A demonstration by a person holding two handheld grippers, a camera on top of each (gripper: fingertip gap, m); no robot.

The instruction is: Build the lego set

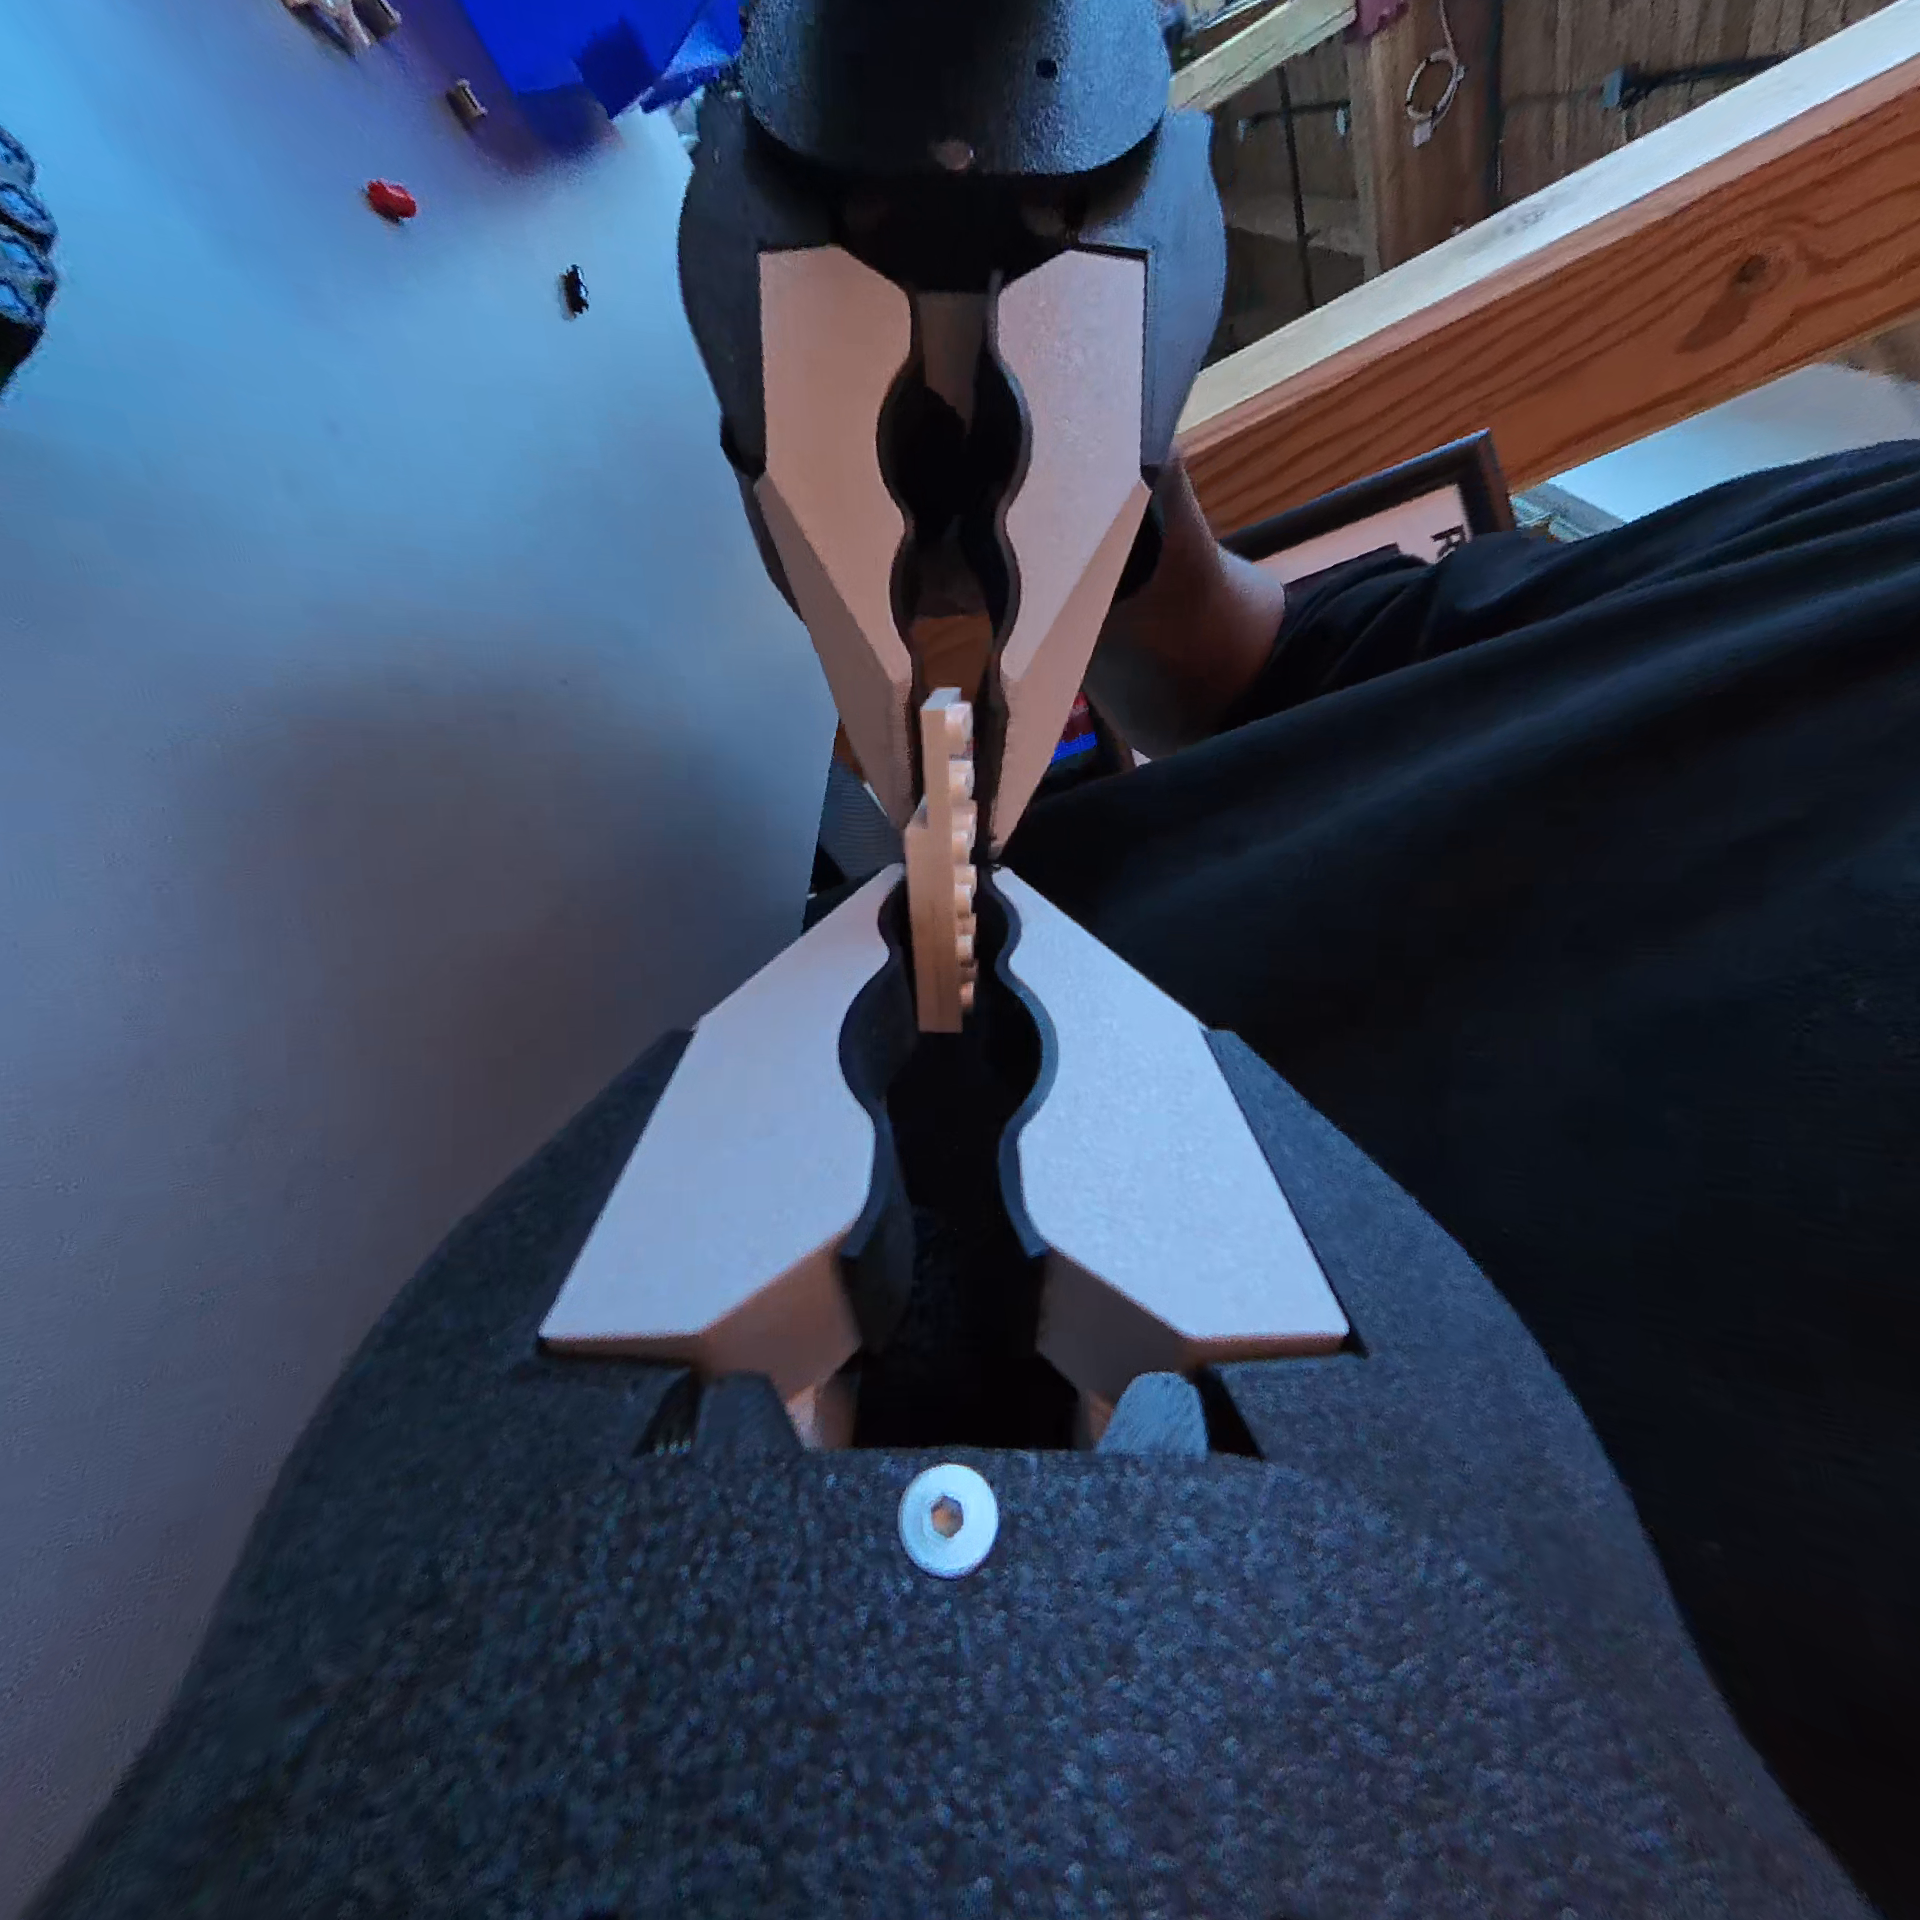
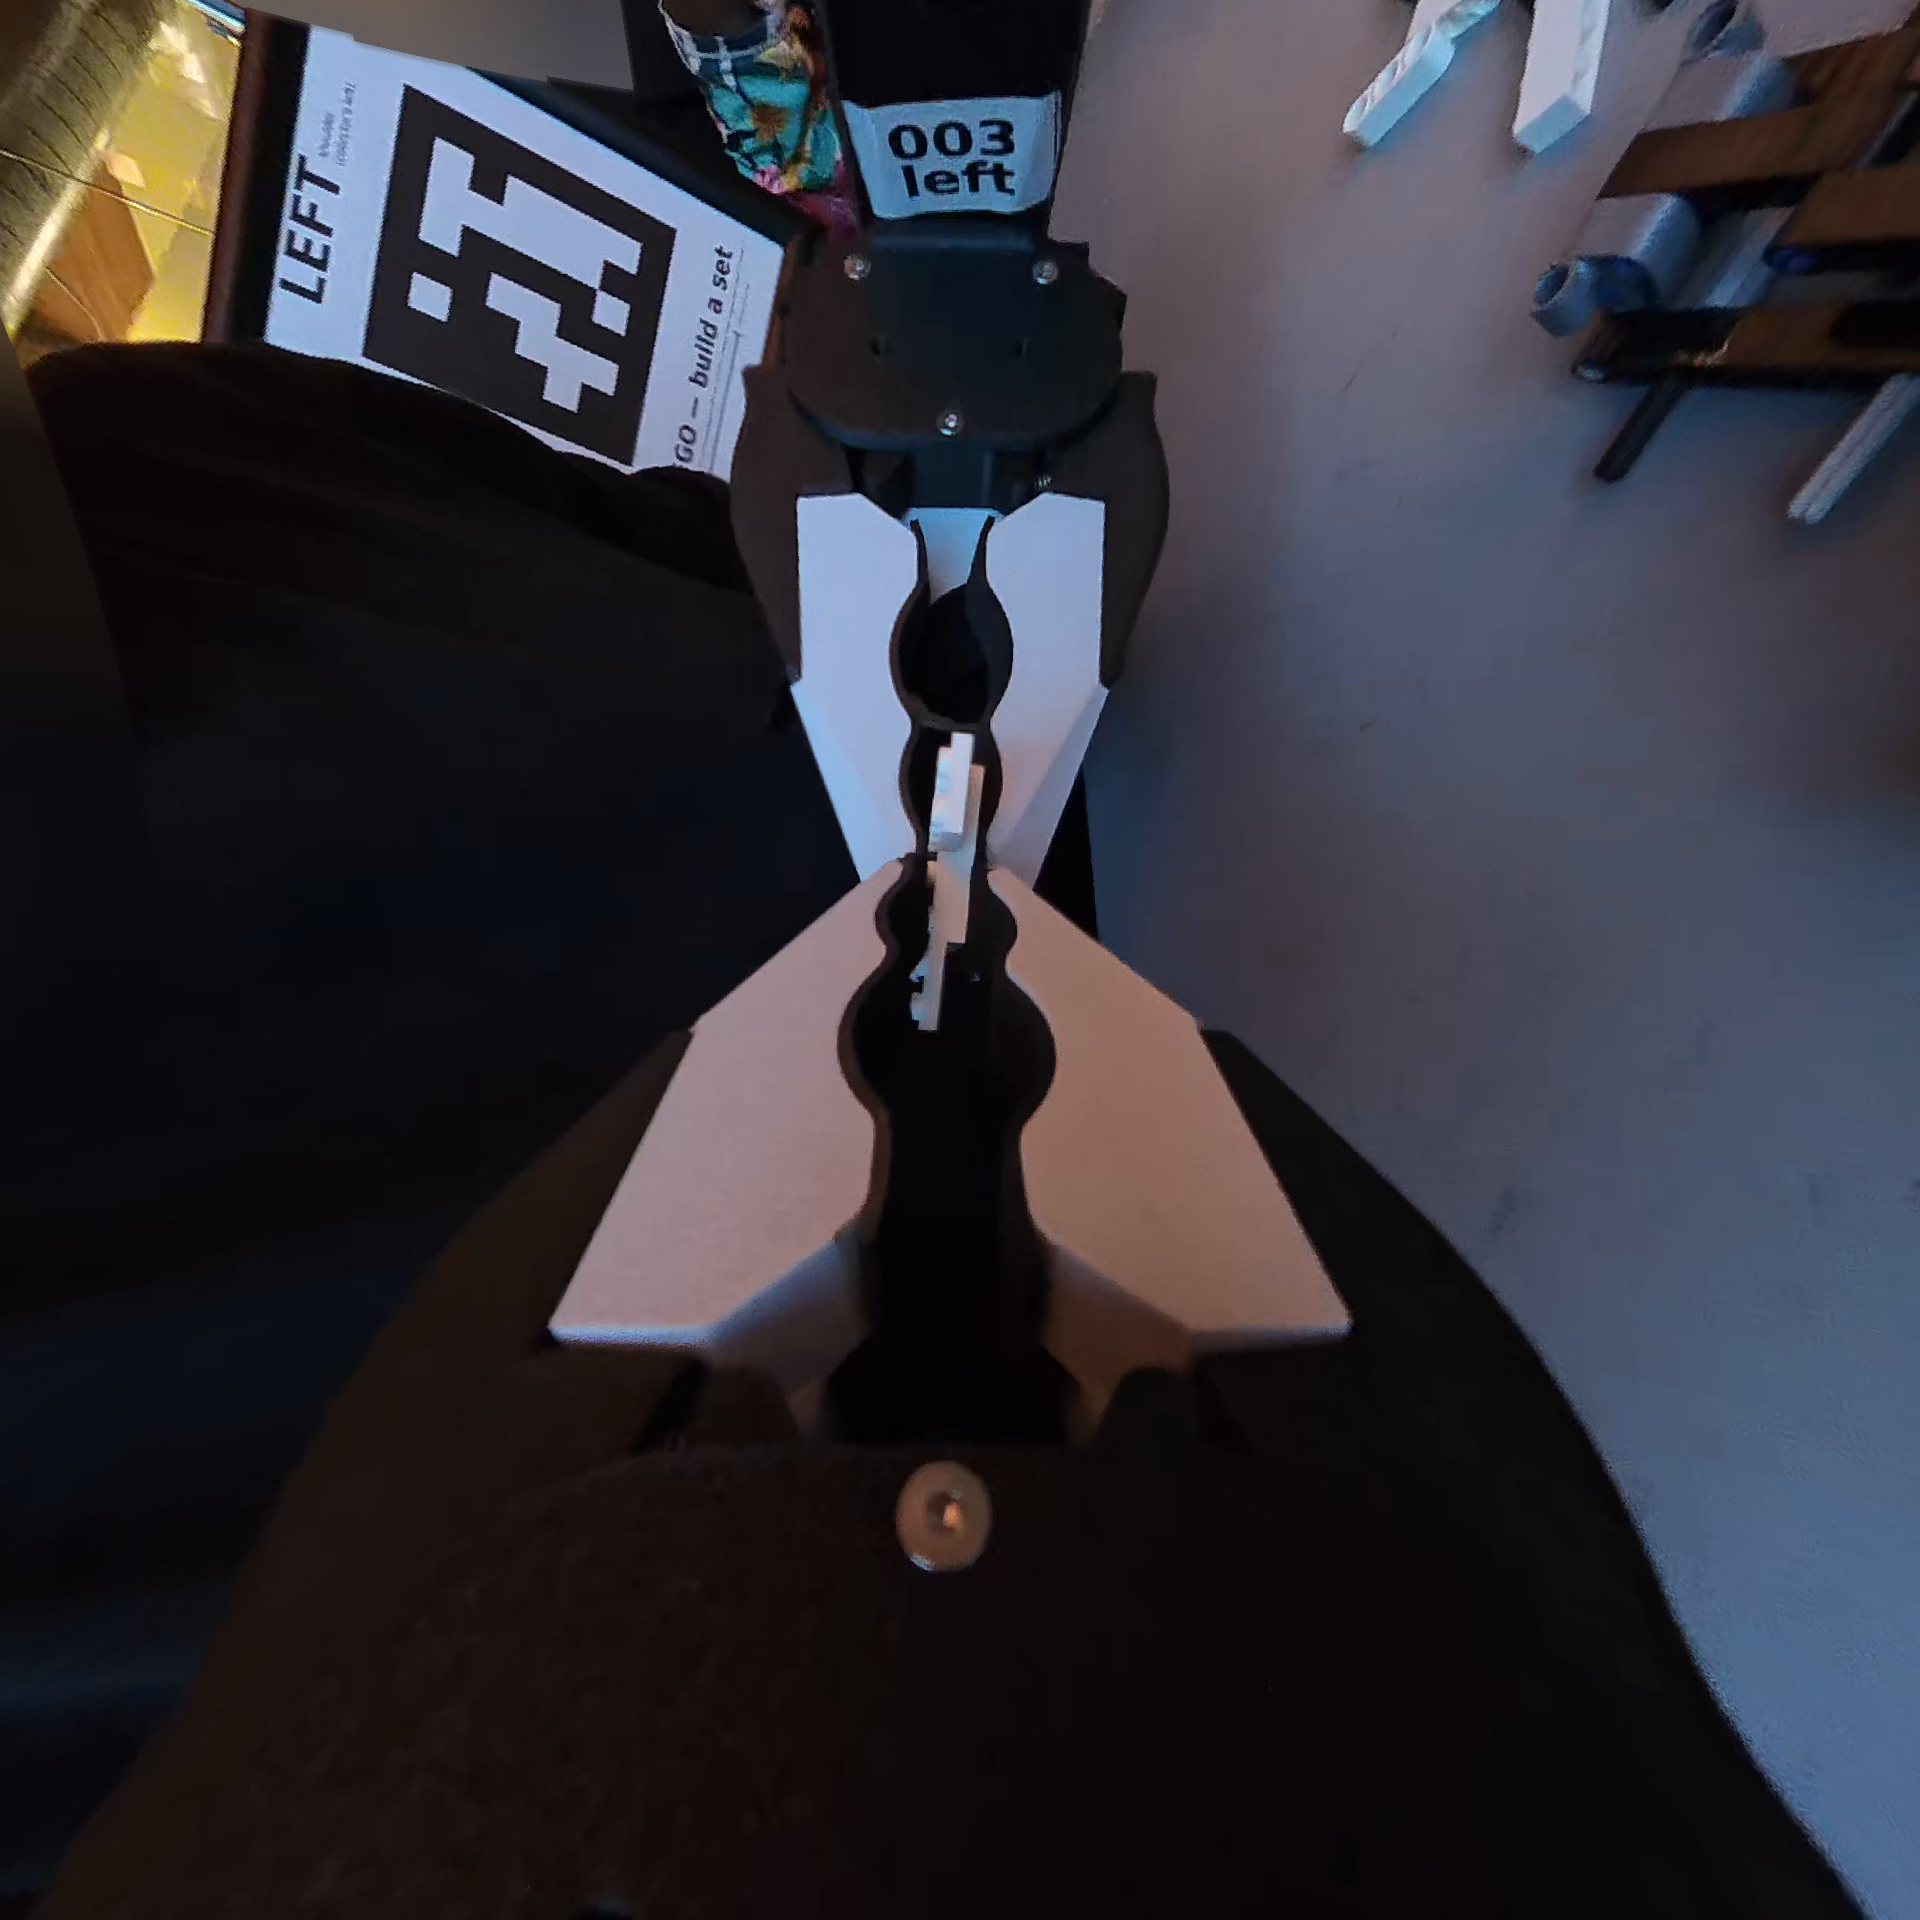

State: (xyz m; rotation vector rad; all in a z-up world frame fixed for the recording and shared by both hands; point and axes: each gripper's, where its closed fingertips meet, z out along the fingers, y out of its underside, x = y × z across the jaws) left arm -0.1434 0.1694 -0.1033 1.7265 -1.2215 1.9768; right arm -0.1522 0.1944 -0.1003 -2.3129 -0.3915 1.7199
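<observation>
Only in the left wrist view: small red piece [image 1: 391, 200] and black piece [image 1: 574, 289] loose on the white table [image 1: 312, 727]. Only in the right wrist view: framed marker card [image 2: 499, 260]. Meeting tip to tip, left gripper [image 1: 940, 883] and right gripper [image 2: 951, 883], both narrowed onto one thin pale lego plate [image 1: 943, 862] (studs along one edge), held edge-on in mid-air.

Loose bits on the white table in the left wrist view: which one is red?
The small rounded red piece, upper left on the white table. The black piece lies nearer the grippers; the brownish piece sits beside the blue bin.
</observation>
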